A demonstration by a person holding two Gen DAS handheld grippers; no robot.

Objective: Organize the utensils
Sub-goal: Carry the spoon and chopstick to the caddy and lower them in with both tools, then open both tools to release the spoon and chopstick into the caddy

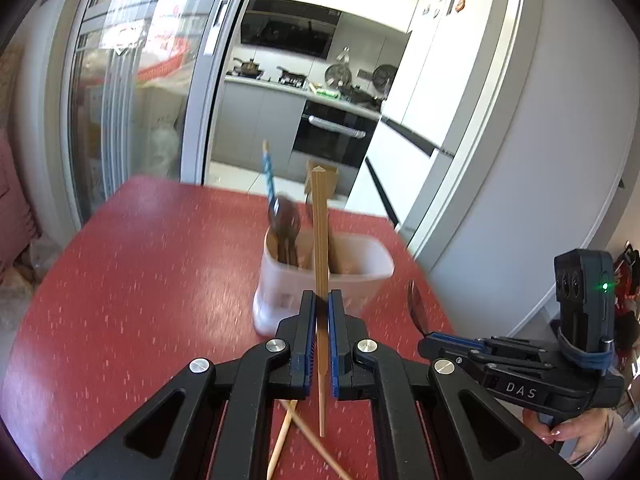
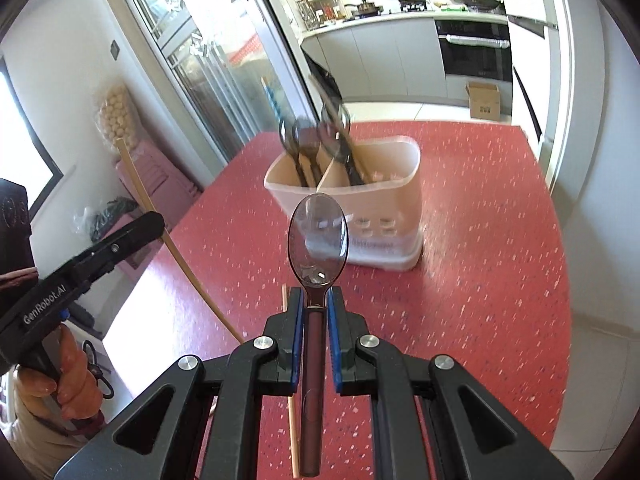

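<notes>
Clamped in the left gripper (image 1: pixel 322 300) stood a wooden chopstick (image 1: pixel 319 240); the right gripper (image 2: pixel 314 300) pinched a spoon (image 2: pixel 317 240). Both were short of the white holder (image 2: pixel 400 184). Advised: bring each over its own compartment, lower upright, then release.

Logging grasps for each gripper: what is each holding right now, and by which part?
Left gripper: a wooden chopstick, clamped along its lower shaft. Right gripper: a spoon, clamped on the handle just below the bowl.

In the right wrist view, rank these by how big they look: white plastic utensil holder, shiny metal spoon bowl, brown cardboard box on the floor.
1. White plastic utensil holder
2. Shiny metal spoon bowl, enlarged by nearness
3. Brown cardboard box, far off
</notes>
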